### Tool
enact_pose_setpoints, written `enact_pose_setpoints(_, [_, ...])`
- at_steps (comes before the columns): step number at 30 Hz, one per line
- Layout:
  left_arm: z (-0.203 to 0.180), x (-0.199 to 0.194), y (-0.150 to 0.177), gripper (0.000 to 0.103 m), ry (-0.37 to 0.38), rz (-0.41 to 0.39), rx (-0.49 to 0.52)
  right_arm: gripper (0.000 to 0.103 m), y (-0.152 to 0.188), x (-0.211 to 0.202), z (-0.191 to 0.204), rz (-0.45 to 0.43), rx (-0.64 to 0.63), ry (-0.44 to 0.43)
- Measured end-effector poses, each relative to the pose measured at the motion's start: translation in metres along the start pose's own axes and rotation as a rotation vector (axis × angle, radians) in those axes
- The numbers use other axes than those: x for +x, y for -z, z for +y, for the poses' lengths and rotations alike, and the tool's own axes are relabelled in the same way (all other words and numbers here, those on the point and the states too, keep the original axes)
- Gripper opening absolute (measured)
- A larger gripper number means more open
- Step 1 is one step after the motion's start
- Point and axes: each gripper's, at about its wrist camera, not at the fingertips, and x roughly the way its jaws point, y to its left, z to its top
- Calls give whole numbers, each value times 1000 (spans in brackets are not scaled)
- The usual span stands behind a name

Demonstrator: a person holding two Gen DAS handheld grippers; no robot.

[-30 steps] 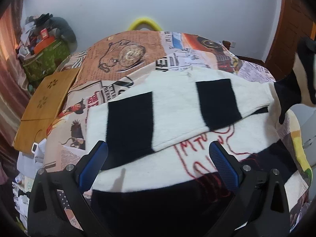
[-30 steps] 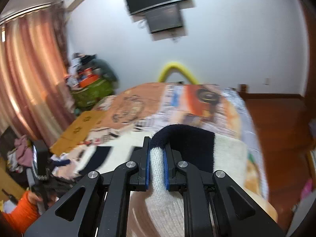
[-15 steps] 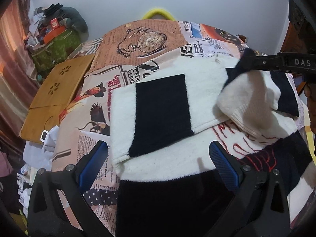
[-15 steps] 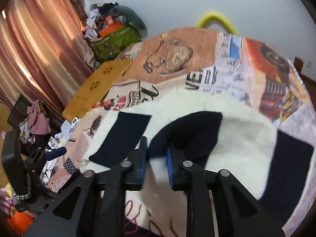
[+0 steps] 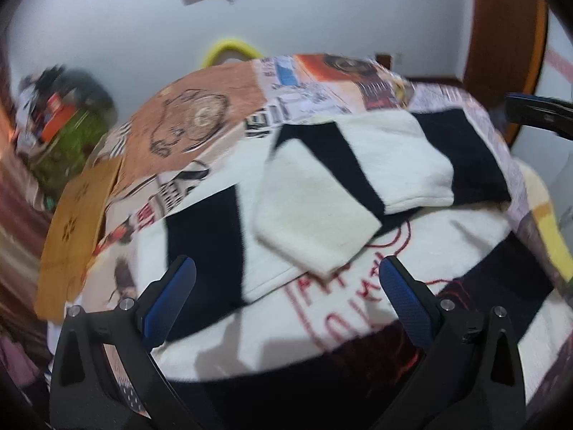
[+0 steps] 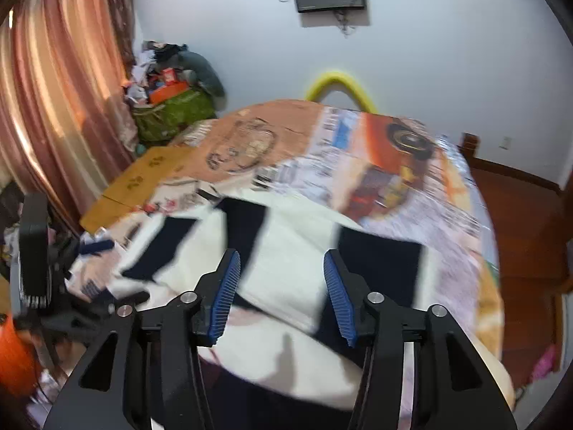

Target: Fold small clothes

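Observation:
A white sweater with black stripes and red lettering (image 5: 358,301) lies on a bed with a printed cover (image 5: 200,122). Its right sleeve (image 5: 315,222) is folded across the chest, cuff toward me. The left sleeve (image 5: 204,236) stretches out flat to the left. My left gripper (image 5: 283,301) hovers open above the chest, nothing between its blue pads. In the right wrist view the sweater (image 6: 286,279) lies below my right gripper (image 6: 281,294), whose jaws are opening with nothing between them. The right gripper (image 5: 537,114) also shows at the left wrist view's right edge.
A flat orange-brown board (image 5: 75,222) lies at the bed's left edge. A green bag piled with clutter (image 6: 175,107) stands in the far left corner beside pink curtains (image 6: 61,100). A yellow hoop (image 6: 340,82) rises behind the bed. Wooden floor (image 6: 519,215) lies to the right.
My right gripper carried the right sleeve over the sweater, laid it across the chest and let go, its jaws spreading apart. The left gripper stayed open and shifted sideways over the sweater.

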Motion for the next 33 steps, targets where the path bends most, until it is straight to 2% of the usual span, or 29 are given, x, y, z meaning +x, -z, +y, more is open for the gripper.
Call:
enact_pose_setpoints(3, [-16, 26, -10, 103, 17, 49, 60, 47, 19, -5, -18, 26, 25, 16])
enact_pose_setpoints(5, [-24, 41, -11, 101, 13, 84, 96, 47, 31, -4, -33, 48, 82, -23])
enact_pose_setpoints(7, [-30, 59, -13, 90, 9, 131, 127, 47, 40, -2, -43, 62, 128, -35])
enact_pose_setpoints(8, [-31, 65, -13, 81, 17, 149, 133, 47, 44, 0, -47, 68, 141, -35])
enact_pose_setpoints(10, [-32, 71, -12, 76, 46, 157, 133, 47, 50, 3, -50, 79, 149, -30])
enact_pose_setpoints(12, [-30, 68, -12, 58, 63, 140, 128, 47, 52, 9, -50, 91, 148, -29])
enact_pose_setpoints(13, [-29, 67, -11, 54, 72, 136, 122, 47, 54, 9, -51, 91, 149, -35])
enact_pose_setpoints(15, [-24, 64, -11, 37, 91, 132, 100, 47, 56, 11, -51, 85, 157, -49])
enact_pose_setpoints(16, [-21, 61, -11, 32, 104, 131, 88, 47, 56, 12, -50, 79, 161, -57])
enact_pose_setpoints(18, [-16, 54, -14, 12, 136, 117, 64, 47, 55, 14, -49, 69, 165, -70])
enact_pose_setpoints(19, [-13, 49, -15, 7, 138, 109, 50, 47, 54, 16, -49, 65, 165, -75])
enact_pose_setpoints(23, [8, 28, -27, 6, 152, 50, -36, 47, 51, 21, -44, 57, 144, -63])
enact_pose_setpoints(28, [63, 3, -43, 5, 136, -29, -196, 47, 47, 21, -44, 38, 133, -37])
enact_pose_setpoints(33, [124, 3, -43, 5, 129, -32, -358, 47, 44, 22, -49, 29, 135, 0])
